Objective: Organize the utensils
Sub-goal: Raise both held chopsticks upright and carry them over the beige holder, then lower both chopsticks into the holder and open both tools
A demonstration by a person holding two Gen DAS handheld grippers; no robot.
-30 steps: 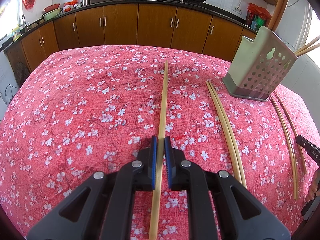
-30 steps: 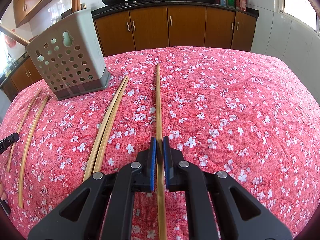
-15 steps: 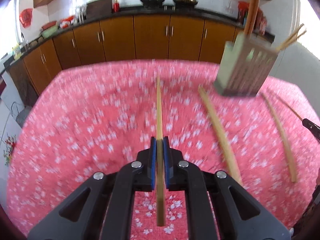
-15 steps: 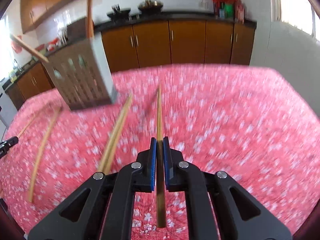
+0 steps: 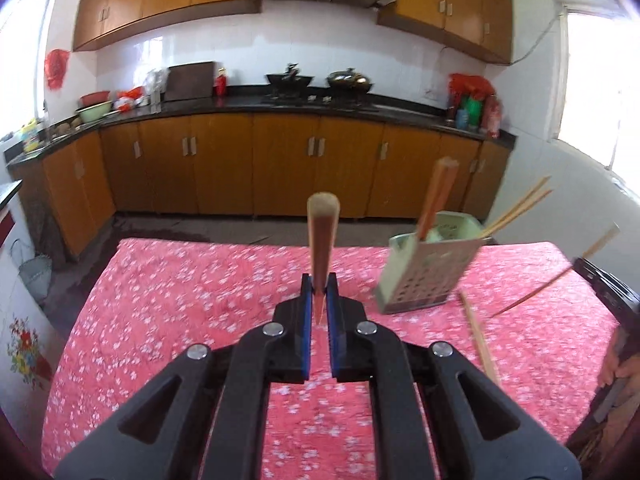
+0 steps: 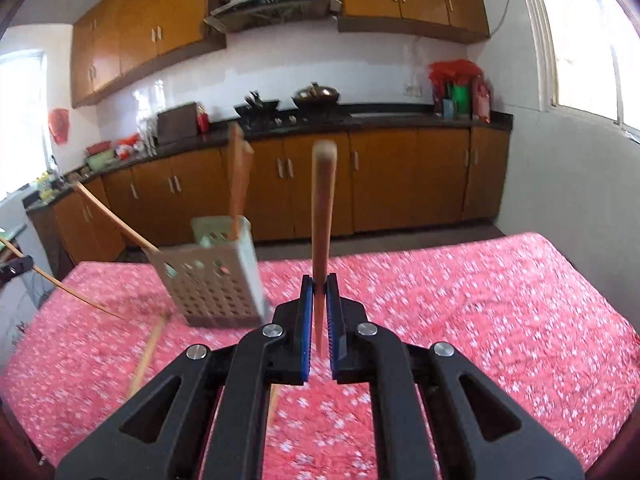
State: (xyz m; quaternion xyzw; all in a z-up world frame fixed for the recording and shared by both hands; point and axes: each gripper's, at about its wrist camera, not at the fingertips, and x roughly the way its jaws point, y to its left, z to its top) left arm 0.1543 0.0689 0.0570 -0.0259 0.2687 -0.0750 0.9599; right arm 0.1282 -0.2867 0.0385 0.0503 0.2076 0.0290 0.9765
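My left gripper [image 5: 319,285] is shut on a bamboo chopstick [image 5: 322,236] and holds it lifted, pointing forward above the table. My right gripper [image 6: 319,286] is shut on another chopstick [image 6: 322,208], also lifted. The pale green perforated utensil holder [image 5: 426,274] stands on the table to the right in the left wrist view and to the left in the right wrist view [image 6: 216,276]. It holds several chopsticks. The right gripper with its chopstick shows at the right edge of the left wrist view [image 5: 600,280].
The table has a red floral cloth [image 5: 180,300]. Loose chopsticks [image 5: 478,336] lie beside the holder, also in the right wrist view [image 6: 148,352]. Kitchen cabinets [image 5: 280,164] and a counter stand behind the table.
Both grippers have lifted their chopsticks off the cloth and tilted up, so the views now look across the table toward the kitchen. The holder appears farther away.
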